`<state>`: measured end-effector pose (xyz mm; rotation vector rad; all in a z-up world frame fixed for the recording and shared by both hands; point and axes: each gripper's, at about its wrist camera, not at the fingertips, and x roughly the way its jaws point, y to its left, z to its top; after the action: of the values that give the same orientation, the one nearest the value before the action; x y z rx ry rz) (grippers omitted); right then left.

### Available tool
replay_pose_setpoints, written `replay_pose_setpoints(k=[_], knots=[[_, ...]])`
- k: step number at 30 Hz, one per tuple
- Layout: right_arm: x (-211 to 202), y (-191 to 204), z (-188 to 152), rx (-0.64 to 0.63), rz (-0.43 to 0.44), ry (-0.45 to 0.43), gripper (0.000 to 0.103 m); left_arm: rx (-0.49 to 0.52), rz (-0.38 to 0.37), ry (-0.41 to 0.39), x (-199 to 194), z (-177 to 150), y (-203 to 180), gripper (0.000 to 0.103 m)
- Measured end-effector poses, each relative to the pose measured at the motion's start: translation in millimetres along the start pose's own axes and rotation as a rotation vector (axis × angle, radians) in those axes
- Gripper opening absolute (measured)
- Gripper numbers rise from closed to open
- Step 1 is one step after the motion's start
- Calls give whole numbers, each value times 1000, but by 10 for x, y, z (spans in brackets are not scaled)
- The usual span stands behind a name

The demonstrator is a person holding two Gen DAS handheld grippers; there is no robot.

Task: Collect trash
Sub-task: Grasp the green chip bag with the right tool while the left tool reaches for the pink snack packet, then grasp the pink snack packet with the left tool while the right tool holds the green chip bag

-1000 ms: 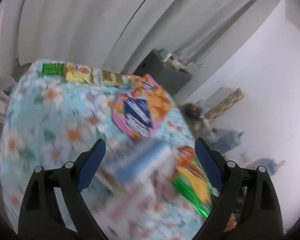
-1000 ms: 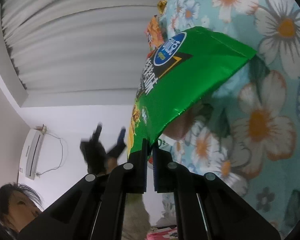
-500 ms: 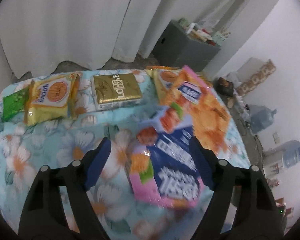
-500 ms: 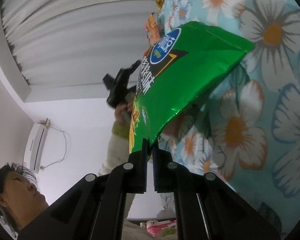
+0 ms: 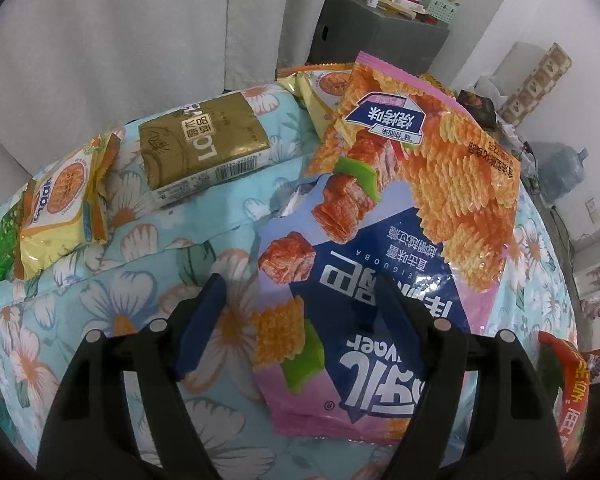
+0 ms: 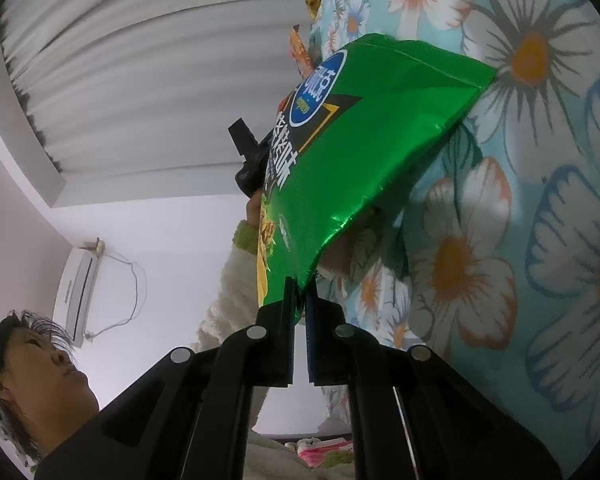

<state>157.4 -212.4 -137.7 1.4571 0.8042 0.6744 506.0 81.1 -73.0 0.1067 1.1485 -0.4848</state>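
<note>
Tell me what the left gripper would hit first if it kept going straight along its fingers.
Probably the pink and blue snack bag: the open left gripper points at its near end, lying on the floral cloth. How far above the bag it is cannot be judged.

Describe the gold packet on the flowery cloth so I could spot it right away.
Start at the flowered cloth and look to its far edge, by the grey curtain. The gold packet lies flat there, between a yellow snack bag and a big pink chip bag. It alone is a plain metallic-gold block with white lettering and a white barcode strip; its neighbours carry bright food pictures.
</note>
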Motion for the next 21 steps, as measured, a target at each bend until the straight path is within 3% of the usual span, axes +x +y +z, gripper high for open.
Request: replay_pose_setpoints(k=[5,16,21], knots=[[-2,18,-9,-4,0,-1,5,6,-8,7,-30,-24,-22,60],[-38,50,-13,-13,-7,-12,5,38,4,-36,-201,-184,-52,11],[-46,84,-21,-22,-10,-23,5,58,4,-61,-316,-245,-73,2]])
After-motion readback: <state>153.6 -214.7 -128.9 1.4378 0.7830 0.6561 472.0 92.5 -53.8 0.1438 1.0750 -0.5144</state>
